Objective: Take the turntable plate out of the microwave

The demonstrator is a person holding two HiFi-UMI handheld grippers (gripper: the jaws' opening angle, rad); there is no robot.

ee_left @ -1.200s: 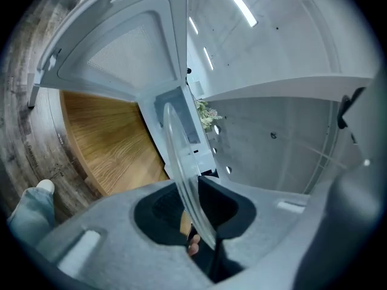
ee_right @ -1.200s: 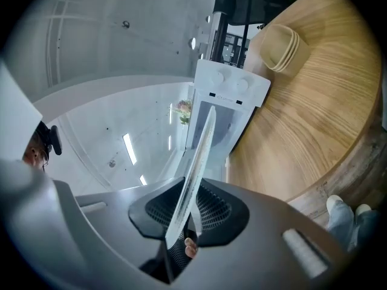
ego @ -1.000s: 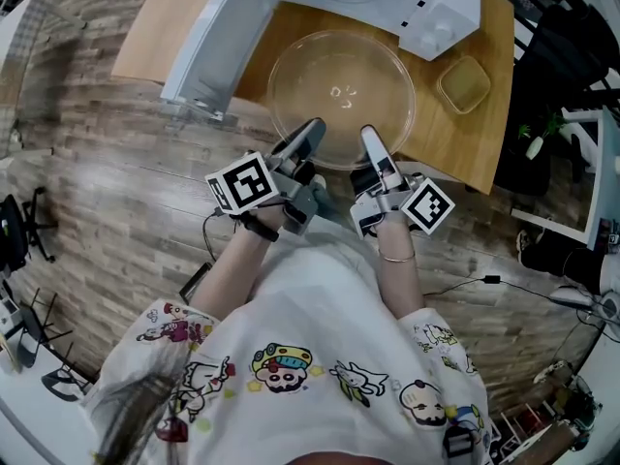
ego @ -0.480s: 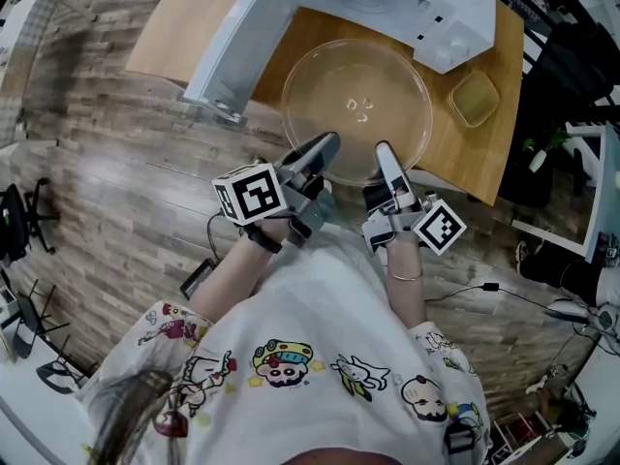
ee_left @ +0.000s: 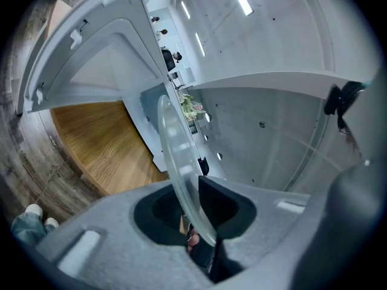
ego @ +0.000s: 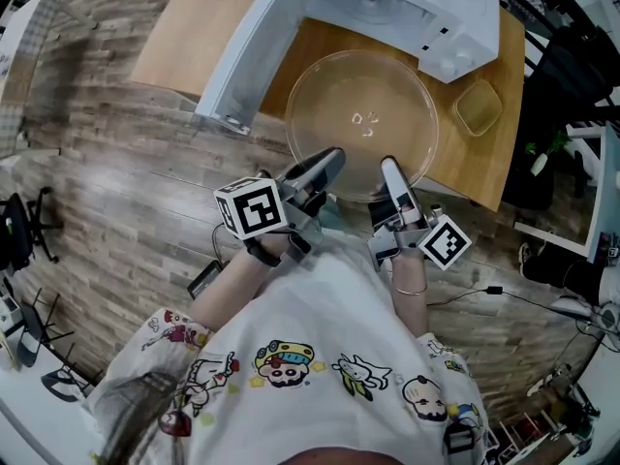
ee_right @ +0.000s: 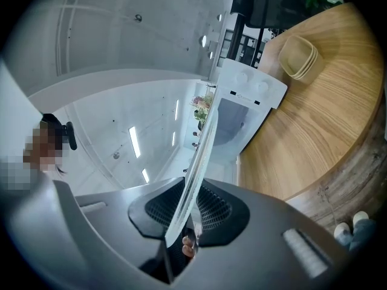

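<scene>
Turntable plate (ego: 363, 124) was out of microwave (ego: 407, 3), near rim clamped by left gripper (ego: 327, 161) and right gripper (ego: 389, 169). Next likely: level set-down on table (ego: 472, 163).

The clear, round glass turntable plate (ego: 363, 124) is held level, its near rim clamped in the left gripper (ego: 327, 161) and right gripper (ego: 390, 170). The white microwave (ego: 417, 3) is seen standing open just beyond it.
</scene>
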